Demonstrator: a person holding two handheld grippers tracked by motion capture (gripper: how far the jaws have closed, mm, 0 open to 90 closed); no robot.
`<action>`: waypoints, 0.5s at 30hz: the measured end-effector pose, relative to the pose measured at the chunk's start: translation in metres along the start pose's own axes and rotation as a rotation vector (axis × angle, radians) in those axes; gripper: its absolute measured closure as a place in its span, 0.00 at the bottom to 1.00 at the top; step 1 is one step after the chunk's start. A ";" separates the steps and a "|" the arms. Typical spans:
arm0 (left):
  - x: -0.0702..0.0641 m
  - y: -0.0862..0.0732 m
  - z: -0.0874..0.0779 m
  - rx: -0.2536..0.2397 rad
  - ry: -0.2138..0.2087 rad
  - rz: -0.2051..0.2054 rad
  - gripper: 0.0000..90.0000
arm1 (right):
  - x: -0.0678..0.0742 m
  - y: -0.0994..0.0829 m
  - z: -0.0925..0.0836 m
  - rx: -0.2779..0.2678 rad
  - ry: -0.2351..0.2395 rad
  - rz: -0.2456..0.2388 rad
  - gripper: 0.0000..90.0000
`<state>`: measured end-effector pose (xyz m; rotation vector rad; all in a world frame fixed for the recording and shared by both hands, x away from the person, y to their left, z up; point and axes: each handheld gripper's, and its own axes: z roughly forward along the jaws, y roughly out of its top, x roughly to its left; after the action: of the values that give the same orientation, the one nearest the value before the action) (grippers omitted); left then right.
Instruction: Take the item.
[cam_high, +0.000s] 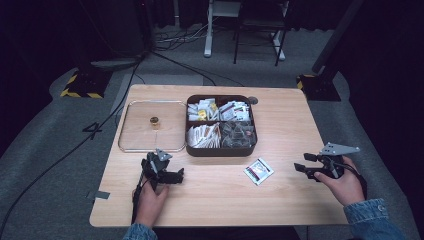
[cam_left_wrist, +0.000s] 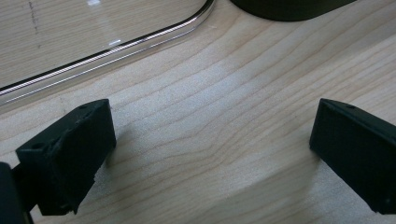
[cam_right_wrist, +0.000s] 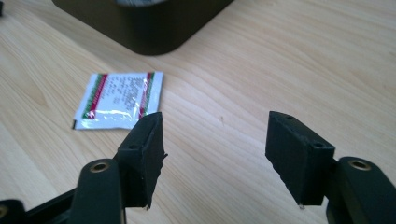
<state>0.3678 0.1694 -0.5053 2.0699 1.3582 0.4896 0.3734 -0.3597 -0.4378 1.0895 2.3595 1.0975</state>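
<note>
A white sachet with red and green stripes (cam_high: 259, 171) (cam_right_wrist: 120, 99) lies flat on the wooden table (cam_high: 220, 200), just in front of the dark brown compartment box (cam_high: 221, 125). My right gripper (cam_high: 303, 168) (cam_right_wrist: 215, 156) hovers to the sachet's right, open, with bare wood between its jaws. In its own view the sachet sits beyond the left jaw. My left gripper (cam_high: 170, 175) (cam_left_wrist: 210, 154) rests near the table's front left, open wide over bare wood, empty.
The box (cam_right_wrist: 144, 23) holds several sachets in its compartments. Left of it lies a clear lid (cam_high: 152, 126) (cam_left_wrist: 107, 42) with a small brass knob (cam_high: 154, 120). Floor cables, stands and a chair sit beyond the table's far edge.
</note>
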 end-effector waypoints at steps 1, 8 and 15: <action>0.000 0.000 0.000 0.000 0.000 0.000 0.01 | -0.001 -0.003 0.002 0.002 -0.002 0.001 0.42; 0.000 0.000 0.000 0.000 0.000 0.000 0.01 | -0.005 -0.024 0.010 -0.018 -0.051 0.003 0.42; 0.000 0.000 0.000 0.000 0.000 0.000 0.01 | -0.010 -0.046 0.018 -0.017 -0.058 0.050 0.42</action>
<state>0.3678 0.1694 -0.5053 2.0703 1.3579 0.4897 0.3665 -0.3766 -0.4847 1.1641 2.2862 1.0857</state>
